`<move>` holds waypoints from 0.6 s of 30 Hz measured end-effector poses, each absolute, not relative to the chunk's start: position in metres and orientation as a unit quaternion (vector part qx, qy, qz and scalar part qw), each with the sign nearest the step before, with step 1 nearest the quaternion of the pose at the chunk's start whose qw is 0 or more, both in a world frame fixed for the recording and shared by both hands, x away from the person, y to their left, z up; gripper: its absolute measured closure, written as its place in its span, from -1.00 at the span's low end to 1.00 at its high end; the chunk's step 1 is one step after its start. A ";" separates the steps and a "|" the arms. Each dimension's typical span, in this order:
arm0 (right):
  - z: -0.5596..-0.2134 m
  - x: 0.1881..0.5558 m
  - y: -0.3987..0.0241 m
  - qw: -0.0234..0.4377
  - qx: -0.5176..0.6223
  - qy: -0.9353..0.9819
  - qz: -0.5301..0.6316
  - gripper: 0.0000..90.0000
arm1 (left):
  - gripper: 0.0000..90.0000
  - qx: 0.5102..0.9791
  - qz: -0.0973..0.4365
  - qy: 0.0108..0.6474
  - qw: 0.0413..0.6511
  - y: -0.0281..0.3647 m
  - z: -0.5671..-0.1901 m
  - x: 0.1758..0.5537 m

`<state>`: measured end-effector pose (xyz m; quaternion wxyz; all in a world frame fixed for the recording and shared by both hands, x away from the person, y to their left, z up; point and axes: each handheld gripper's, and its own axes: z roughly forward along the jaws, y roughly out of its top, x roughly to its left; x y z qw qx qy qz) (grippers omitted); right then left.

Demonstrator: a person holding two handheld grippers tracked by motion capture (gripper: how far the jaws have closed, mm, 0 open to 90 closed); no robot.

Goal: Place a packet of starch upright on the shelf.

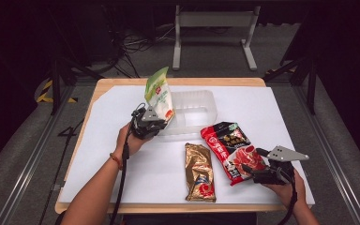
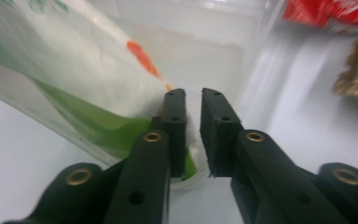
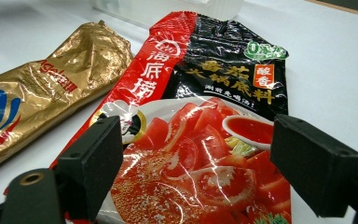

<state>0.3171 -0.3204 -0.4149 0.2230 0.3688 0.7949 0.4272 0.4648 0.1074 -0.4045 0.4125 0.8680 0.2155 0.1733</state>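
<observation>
While loading pouches into the tub, noted by size, largest first.

Desk under a white sheet, wooden rim bare at 12 and 9 o'clock.

Clear tub mid-sheet, a touch toward 12 o'clock. No pouch seen lying flat inside.

Red-and-black pouch flat on the sheet at 4 o'clock of the tub, top edge near the tub's corner. Printed face up, tomato picture toward the near end.

Gold pouch flat at 6 o'clock of the tub, just beside the red-and-black pouch, on its 9 o'clock side.

Green-and-white pouch upright and tilted over the tub's 9 o'clock wall, lower end down at the left gripper.

Left gripper: jaws nearly together, narrow gap between. Pouch corner low in that gap in the left gripper view, bulk of the pouch off to one side. True bite or mere bracketing: cannot tell.

Right gripper: jaws wide apart, astride the near end of the red-and-black pouch, clamped on nothing.

Step in hand, by judgement: first pouch going into the tub, not yet settled. Next move calls for tipping it toward 3 o'clock to land inside the wall rather than back on the sheet, then releasing and drawing clear. After that, probably closing the right gripper on the red-and-black pouch's edge.
</observation>
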 end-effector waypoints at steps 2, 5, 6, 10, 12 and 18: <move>-0.415 0.317 -0.321 0.223 0.368 0.795 0.428 -0.60 | 0.59 0.864 0.151 0.199 0.437 0.109 -0.399 0.457; -0.414 0.317 -0.321 0.224 0.368 0.794 0.429 -0.60 | 0.41 0.859 0.134 0.192 0.455 0.110 -0.394 0.448; -0.414 0.317 -0.321 0.224 0.367 0.795 0.428 -0.60 | 0.33 0.858 0.121 0.187 0.463 0.111 -0.393 0.447; -0.414 0.317 -0.319 0.226 0.365 0.797 0.425 -0.61 | 0.11 0.858 0.070 0.178 0.477 0.106 -0.395 0.441; -0.414 0.317 -0.319 0.228 0.364 0.797 0.423 -0.61 | 0.05 0.856 0.037 0.174 0.485 0.100 -0.398 0.439; -0.414 0.317 -0.320 0.228 0.366 0.796 0.424 -0.61 | -0.31 0.871 -0.022 0.169 0.460 0.073 -0.416 0.436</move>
